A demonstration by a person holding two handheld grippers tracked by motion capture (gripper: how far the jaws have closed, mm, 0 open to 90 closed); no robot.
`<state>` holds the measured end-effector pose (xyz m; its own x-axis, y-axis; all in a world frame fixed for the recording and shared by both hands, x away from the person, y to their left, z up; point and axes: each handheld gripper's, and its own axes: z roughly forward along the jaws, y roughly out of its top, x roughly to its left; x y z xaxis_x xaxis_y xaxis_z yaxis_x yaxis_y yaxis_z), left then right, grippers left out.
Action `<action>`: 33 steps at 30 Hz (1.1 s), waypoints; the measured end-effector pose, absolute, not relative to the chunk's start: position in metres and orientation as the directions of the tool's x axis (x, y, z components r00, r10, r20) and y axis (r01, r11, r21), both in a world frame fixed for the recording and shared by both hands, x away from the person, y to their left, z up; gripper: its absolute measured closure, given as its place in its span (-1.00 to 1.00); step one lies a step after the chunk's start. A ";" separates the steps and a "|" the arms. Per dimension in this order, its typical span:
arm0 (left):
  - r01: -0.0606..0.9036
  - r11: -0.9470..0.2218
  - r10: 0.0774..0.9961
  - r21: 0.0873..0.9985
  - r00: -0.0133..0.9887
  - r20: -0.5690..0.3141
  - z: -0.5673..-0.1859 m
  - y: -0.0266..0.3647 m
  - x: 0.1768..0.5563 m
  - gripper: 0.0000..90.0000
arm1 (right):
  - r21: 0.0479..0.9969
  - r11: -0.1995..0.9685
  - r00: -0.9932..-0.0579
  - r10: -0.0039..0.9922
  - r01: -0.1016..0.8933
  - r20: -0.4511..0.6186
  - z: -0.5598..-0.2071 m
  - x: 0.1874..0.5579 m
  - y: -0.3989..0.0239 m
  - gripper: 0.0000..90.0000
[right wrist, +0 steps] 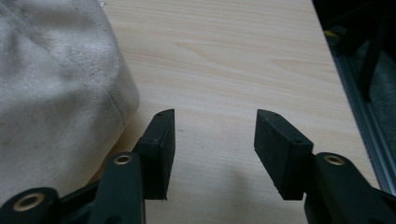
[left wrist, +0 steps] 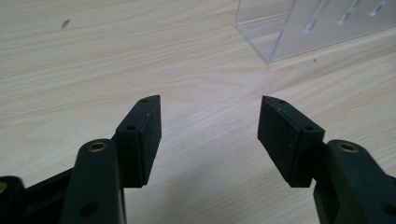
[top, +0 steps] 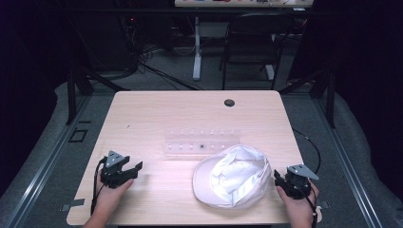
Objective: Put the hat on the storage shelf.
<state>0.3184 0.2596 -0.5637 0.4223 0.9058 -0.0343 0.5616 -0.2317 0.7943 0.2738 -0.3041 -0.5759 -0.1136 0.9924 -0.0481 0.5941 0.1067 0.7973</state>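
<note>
While upturned, white cap (top: pixel 235 176) points left.

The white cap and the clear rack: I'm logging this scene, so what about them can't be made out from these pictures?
- white cap: high view shows it upside down; its outer face lies against the table.
- Same cap, right gripper view: cut off by the left and top edges.
- clear rack: high view, slots and the small dark mark too small to identify.
- Same rack, left gripper view: cut off by the top edge.

Light wooden table (top: pixel 157 114) under the left tongs (top: pixel 137 171) and the right tongs (top: pixel 278 180), small round dark hole (top: pixel 229 102) in its top well beyond the right tongs, black chair (top: pixel 252 42) and tangled cables (top: pixel 142 57) on the floor farther behind
</note>
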 end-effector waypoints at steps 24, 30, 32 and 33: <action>0.597 -0.210 0.905 0.775 0.419 -0.077 -0.564 0.263 0.321 0.10 | 0.626 0.143 -0.221 0.974 0.766 0.048 -0.540 0.292 -0.307 0.18; 0.597 -0.211 0.905 0.774 0.418 -0.076 -0.564 0.262 0.320 0.08 | 0.605 0.129 -0.217 0.973 0.786 0.074 -0.526 0.297 -0.311 0.20; 0.598 -0.209 0.905 0.774 0.417 -0.078 -0.565 0.261 0.320 0.06 | 0.600 0.130 -0.218 0.973 0.789 0.075 -0.523 0.298 -0.311 0.19; 0.597 -0.211 0.907 0.774 0.416 -0.074 -0.565 0.261 0.320 0.06 | 0.594 0.143 -0.219 0.974 0.792 0.057 -0.519 0.300 -0.310 0.17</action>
